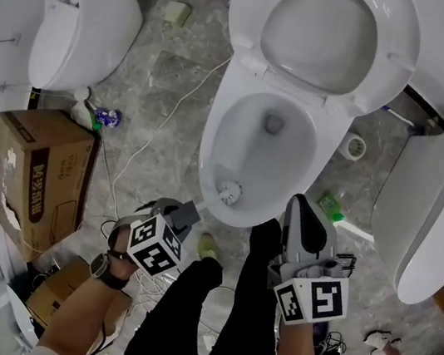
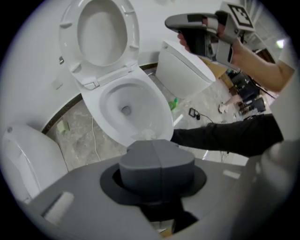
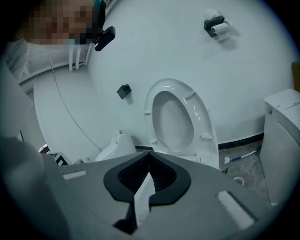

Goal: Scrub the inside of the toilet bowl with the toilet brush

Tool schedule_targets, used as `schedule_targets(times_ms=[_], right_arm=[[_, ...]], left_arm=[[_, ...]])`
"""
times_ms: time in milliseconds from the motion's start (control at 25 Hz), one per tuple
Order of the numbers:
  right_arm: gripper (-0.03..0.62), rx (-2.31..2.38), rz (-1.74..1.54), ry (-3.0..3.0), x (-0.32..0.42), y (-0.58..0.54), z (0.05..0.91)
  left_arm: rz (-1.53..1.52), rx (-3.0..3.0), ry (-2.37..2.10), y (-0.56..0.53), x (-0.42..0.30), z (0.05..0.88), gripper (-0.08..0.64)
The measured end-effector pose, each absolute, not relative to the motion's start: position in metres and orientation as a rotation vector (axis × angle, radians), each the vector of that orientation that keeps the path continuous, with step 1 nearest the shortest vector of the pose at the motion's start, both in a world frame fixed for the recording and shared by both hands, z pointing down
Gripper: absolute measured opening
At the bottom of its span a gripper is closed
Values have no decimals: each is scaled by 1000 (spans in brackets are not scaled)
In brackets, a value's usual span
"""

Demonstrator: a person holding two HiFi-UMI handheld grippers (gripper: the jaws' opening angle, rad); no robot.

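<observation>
Grey floor [image 1: 163,78] | 3 toilets [image 1: 219,142] | left tongs [image 1: 191,209] grip 1 toilet brush [image 1: 228,190]

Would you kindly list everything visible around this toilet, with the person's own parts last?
toilet bowl: one, white, centre
seat and lid: one set, white, raised behind the bowl
toilet brush: one, white head, inside the bowl's near edge
other toilets: two, white, far left and far right
cardboard boxes: two, brown, floor at left
cable: one, white, floor left of the bowl
bottle: one, green, floor right of the bowl
spare brush: one, blue and white, floor at right
roll holder: one, black, on the wall
left gripper: grey, tongs shut on the toilet brush's handle
right gripper: grey, tongs together, nothing held
legs: two, black trousers, bottom centre
</observation>
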State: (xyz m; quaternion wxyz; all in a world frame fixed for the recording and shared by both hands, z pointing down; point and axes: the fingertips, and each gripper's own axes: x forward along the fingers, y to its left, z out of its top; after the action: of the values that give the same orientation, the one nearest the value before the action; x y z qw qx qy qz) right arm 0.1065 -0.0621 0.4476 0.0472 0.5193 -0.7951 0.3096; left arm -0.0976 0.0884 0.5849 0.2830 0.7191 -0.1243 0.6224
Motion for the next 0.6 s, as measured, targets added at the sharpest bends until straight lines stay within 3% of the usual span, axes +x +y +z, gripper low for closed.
schedule_targets(times_ms=[600], right_arm=[[12, 1584, 971, -2433, 114, -78, 451]], left_arm=[[2022, 1951, -262, 41, -94, 599, 153]])
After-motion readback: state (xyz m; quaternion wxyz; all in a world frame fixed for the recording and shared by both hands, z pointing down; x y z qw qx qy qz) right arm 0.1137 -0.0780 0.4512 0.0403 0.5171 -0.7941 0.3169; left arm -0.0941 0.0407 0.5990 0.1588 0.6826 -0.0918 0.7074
